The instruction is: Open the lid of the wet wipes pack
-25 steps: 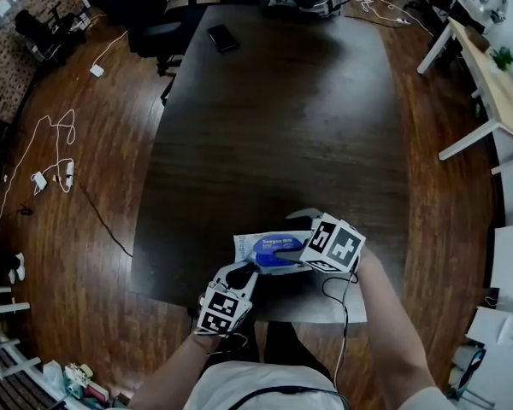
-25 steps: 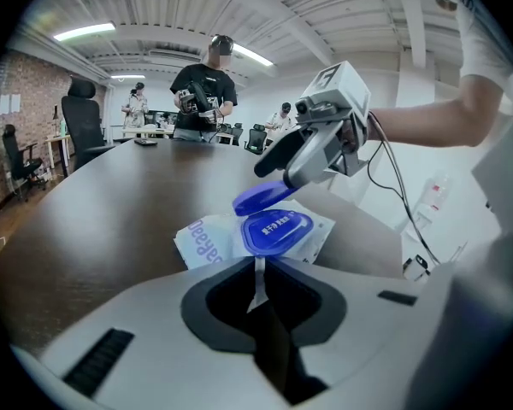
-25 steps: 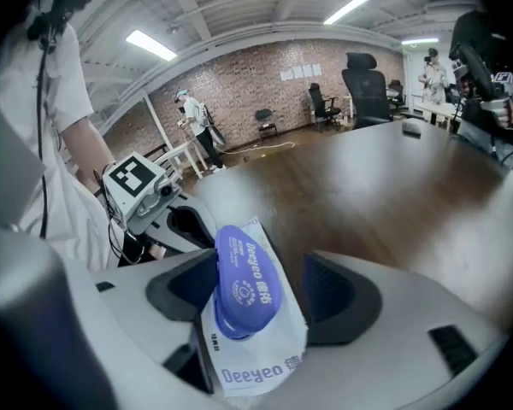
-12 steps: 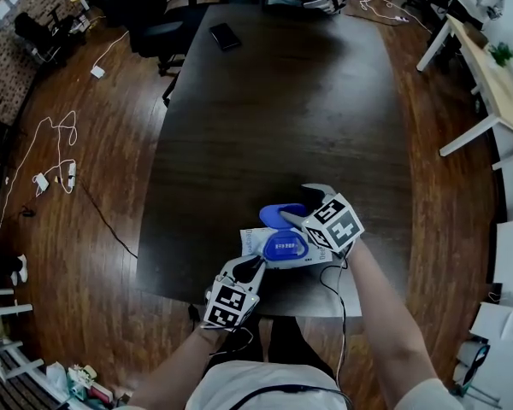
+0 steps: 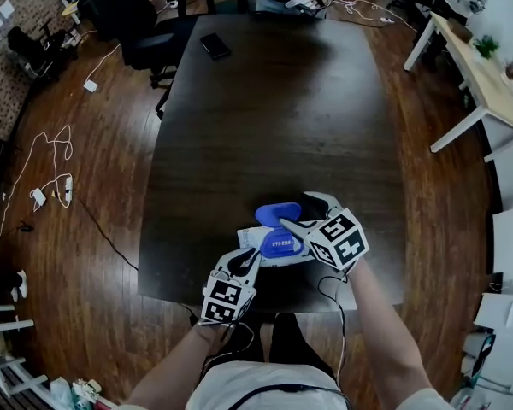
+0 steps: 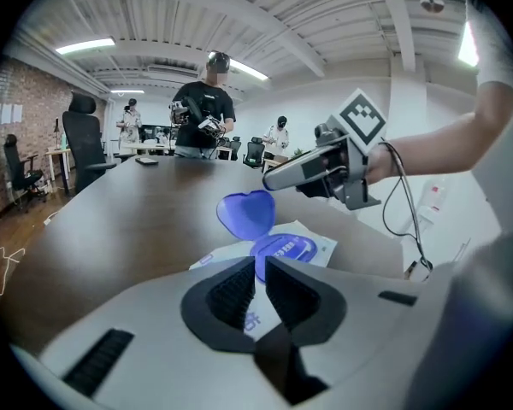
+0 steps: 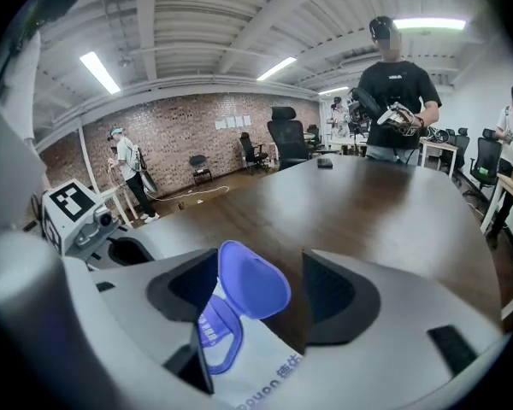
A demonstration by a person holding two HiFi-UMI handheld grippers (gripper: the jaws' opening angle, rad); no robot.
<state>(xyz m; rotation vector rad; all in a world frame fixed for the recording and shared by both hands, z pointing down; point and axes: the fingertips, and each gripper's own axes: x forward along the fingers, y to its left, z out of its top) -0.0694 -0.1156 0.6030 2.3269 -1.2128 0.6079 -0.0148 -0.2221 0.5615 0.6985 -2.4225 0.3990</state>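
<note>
The white wet wipes pack (image 5: pixel 250 241) lies near the table's front edge. Its blue heart-shaped lid (image 5: pixel 276 213) stands flipped up on the far side, above the blue oval opening (image 5: pixel 282 245). My left gripper (image 5: pixel 244 260) is shut on the pack's near edge, and the white wrapper shows between its jaws (image 6: pixel 258 267). My right gripper (image 5: pixel 297 212) is open at the lid's right. In the right gripper view the lid (image 7: pixel 255 282) stands between the spread jaws, close to the left one. In the left gripper view the lid (image 6: pixel 246 213) is upright, with the right gripper (image 6: pixel 274 178) just behind it.
The long dark table (image 5: pixel 274 118) stretches away, with a black phone (image 5: pixel 215 46) at its far left. At the far end stands a person (image 7: pixel 395 84) holding grippers. An office chair (image 5: pixel 141 20) and floor cables (image 5: pixel 60 165) are at the left, a white desk (image 5: pixel 479 75) at the right.
The blue lid has swung up off the pack and now stands open. My right gripper, which lay over the lid a second ago, has lifted back. The left gripper has kept its hold.
</note>
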